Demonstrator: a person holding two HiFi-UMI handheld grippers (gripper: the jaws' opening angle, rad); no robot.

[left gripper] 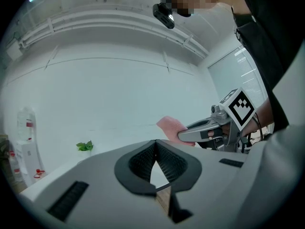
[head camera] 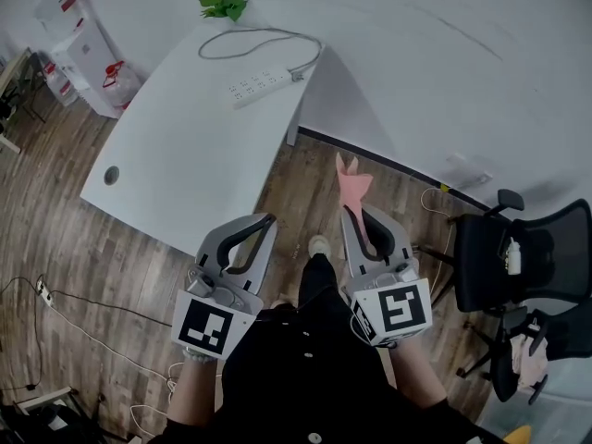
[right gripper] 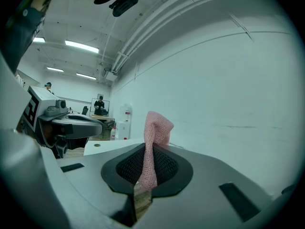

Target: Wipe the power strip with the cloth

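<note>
Right gripper (right gripper: 145,146): jaws clamped on the pink cloth (right gripper: 156,128) (upright, bunched); left gripper (left gripper: 155,143): jaws closed, empty; both held above the wooden floor (head camera: 92,257); power strip (head camera: 261,85) lies on the white desk (head camera: 176,165), well apart.

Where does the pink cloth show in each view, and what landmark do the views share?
Head view: cloth right of centre, sticking out of the right tongs, over the floor.
Left gripper view: cloth right of centre, at the tip of the right tongs.
Right gripper view: cloth at centre, pinched between the jaws.
Shared landmark: water dispenser, upper left, far left, and left of the cloth in turn.
</note>
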